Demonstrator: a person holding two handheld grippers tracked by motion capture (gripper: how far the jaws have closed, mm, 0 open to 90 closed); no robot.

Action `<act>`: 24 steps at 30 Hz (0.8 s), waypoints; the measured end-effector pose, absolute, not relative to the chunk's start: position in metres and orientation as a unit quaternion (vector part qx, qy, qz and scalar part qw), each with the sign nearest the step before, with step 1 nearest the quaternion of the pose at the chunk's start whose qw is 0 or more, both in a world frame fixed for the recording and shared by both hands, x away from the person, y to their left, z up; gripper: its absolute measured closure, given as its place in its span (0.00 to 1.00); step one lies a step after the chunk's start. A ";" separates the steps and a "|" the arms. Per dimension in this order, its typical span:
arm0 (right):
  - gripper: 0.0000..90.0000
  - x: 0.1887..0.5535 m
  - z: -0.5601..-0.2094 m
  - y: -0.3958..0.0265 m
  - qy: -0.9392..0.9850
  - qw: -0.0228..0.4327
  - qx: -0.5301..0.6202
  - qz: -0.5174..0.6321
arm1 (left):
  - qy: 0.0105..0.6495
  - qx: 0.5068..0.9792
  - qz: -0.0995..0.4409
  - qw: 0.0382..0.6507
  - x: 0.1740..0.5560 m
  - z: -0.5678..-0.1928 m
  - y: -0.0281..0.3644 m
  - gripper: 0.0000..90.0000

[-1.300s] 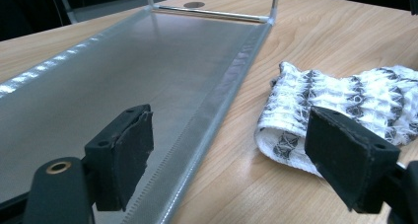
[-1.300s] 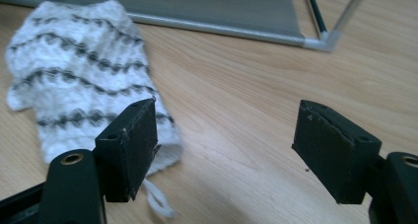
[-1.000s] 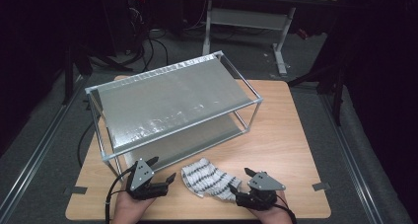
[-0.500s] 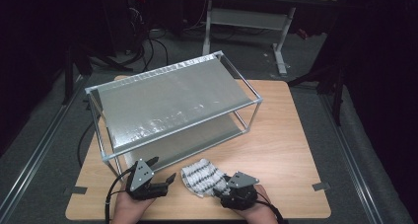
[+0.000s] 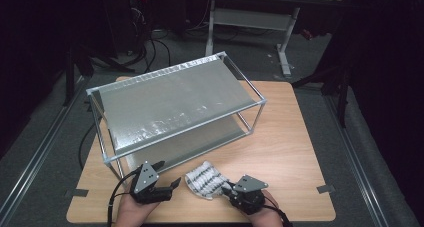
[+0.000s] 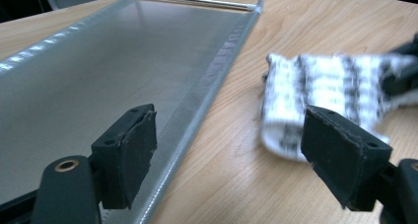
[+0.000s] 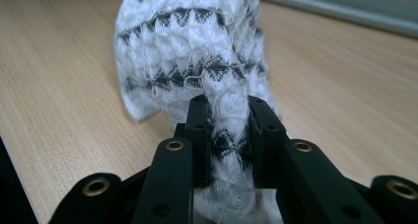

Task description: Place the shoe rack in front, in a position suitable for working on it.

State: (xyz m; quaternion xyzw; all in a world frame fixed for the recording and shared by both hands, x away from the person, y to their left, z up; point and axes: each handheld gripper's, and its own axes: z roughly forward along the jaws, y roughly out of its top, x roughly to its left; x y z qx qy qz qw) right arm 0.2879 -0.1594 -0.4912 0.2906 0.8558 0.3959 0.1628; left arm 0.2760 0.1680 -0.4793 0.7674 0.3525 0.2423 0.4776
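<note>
A white knitted sock with dark stripes (image 5: pixel 204 180) lies on the wooden table near its front edge, between my two grippers. My right gripper (image 5: pixel 231 188) has just been closing, and its pads now pinch the sock's near end (image 7: pixel 227 130), which bunches up between them. The rest of the sock (image 7: pixel 187 51) stretches away over the table. My left gripper (image 5: pixel 167 179) rests to the left of the sock with its jaws wide apart and nothing between them. From it the sock (image 6: pixel 325 93) lies ahead to the right, beside the rack's lower shelf.
A metal-framed rack (image 5: pixel 175 107) with two grey fabric shelves stands across the middle of the table, its front edge close behind both grippers. Its lower shelf (image 6: pixel 88 81) runs just ahead of the left gripper. Bare tabletop (image 5: pixel 295 152) lies to the right.
My right gripper moved left to the sock's near end and closed its jaws on it. The left gripper has kept still.
</note>
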 end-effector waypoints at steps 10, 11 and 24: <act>0.83 0.277 -0.466 -0.242 0.789 0.249 0.387 0.408 | 0.346 0.768 0.237 0.484 0.275 -0.478 0.166 0.27; 0.83 0.274 -0.463 -0.264 0.767 0.274 0.416 0.404 | 0.343 0.770 0.237 0.483 0.274 -0.478 0.165 0.27; 0.78 0.271 -0.487 -0.335 0.729 0.289 0.526 0.330 | 0.332 0.770 0.238 0.489 0.274 -0.478 0.161 0.29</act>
